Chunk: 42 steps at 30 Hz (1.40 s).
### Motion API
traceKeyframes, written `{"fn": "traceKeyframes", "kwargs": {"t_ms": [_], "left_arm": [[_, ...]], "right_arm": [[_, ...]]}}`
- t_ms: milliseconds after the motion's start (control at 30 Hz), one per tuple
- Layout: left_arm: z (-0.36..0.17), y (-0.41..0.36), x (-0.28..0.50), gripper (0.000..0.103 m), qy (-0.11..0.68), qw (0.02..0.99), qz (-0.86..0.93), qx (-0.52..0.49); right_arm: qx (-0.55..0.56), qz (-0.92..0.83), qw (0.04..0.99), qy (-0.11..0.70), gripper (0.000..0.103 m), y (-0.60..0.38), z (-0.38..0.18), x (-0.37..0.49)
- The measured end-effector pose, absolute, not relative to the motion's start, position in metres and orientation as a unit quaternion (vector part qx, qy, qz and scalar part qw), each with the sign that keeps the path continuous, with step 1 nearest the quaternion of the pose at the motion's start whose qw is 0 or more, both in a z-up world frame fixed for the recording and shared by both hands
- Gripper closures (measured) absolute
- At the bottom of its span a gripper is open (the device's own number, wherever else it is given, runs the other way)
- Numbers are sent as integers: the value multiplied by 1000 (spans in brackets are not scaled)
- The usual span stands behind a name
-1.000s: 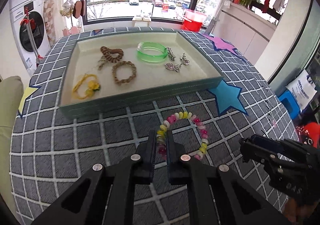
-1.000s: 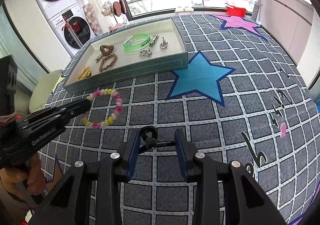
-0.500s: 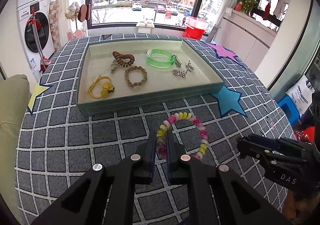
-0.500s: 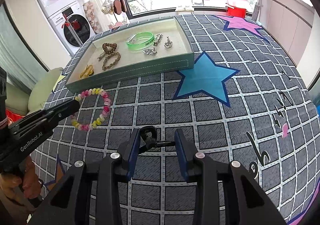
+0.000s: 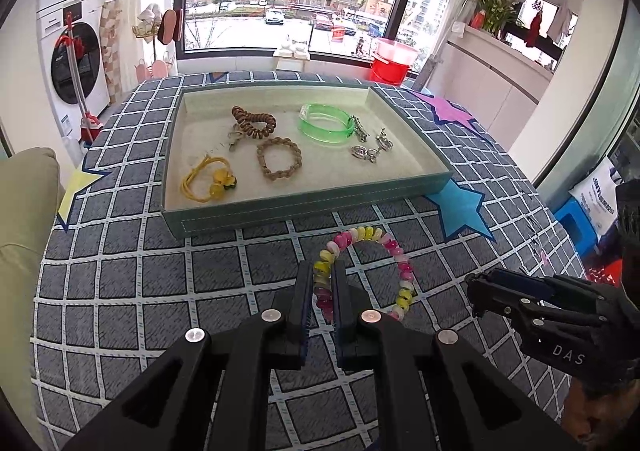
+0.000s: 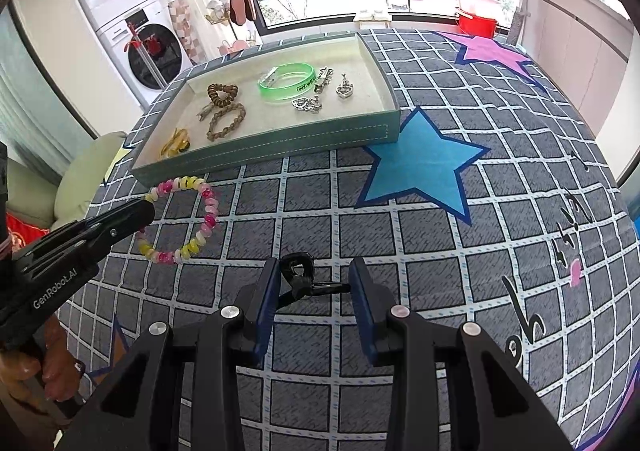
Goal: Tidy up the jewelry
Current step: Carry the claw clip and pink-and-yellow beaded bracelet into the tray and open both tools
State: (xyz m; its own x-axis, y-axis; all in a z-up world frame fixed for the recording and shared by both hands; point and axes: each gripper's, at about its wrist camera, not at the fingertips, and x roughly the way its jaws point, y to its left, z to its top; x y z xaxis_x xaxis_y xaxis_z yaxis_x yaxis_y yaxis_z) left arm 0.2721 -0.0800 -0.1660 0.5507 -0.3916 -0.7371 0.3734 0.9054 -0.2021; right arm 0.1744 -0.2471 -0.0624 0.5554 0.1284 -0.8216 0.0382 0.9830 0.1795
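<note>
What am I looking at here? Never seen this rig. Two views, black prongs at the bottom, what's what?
No robot arm here: a person holds a two-finger tool in each hand, each with a fisheye camera looking along its fingers. One picture is from the left tool, the other from the right tool; each tool also shows in the other's view. They work over a checked tablecloth with stars. The tray holds a green bangle, a brown spiral hair tie, a braided bracelet, a yellow hair tie and silver charms. The left tool is shut on a pink and yellow bead bracelet; the right is shut on a black clip.
</note>
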Motion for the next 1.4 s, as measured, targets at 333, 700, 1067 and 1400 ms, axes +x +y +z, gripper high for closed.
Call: {"fn": "traceKeyframes", "kwargs": {"t_ms": [333, 700, 1067, 1400], "left_arm": [[-153, -73, 282, 80, 405, 889, -214, -29], [-140, -68, 300, 80, 387, 898, -203, -46], [-138, -67, 318, 80, 379, 905, -189, -43], [-138, -73, 357, 80, 380, 910, -164, -31]], "right_arm": [[87, 32, 880, 466, 65, -245, -55, 188], [93, 34, 886, 454, 65, -251, -41, 209], [90, 34, 891, 443, 65, -255, -29, 238], [79, 34, 893, 441, 65, -255, -26, 283]]}}
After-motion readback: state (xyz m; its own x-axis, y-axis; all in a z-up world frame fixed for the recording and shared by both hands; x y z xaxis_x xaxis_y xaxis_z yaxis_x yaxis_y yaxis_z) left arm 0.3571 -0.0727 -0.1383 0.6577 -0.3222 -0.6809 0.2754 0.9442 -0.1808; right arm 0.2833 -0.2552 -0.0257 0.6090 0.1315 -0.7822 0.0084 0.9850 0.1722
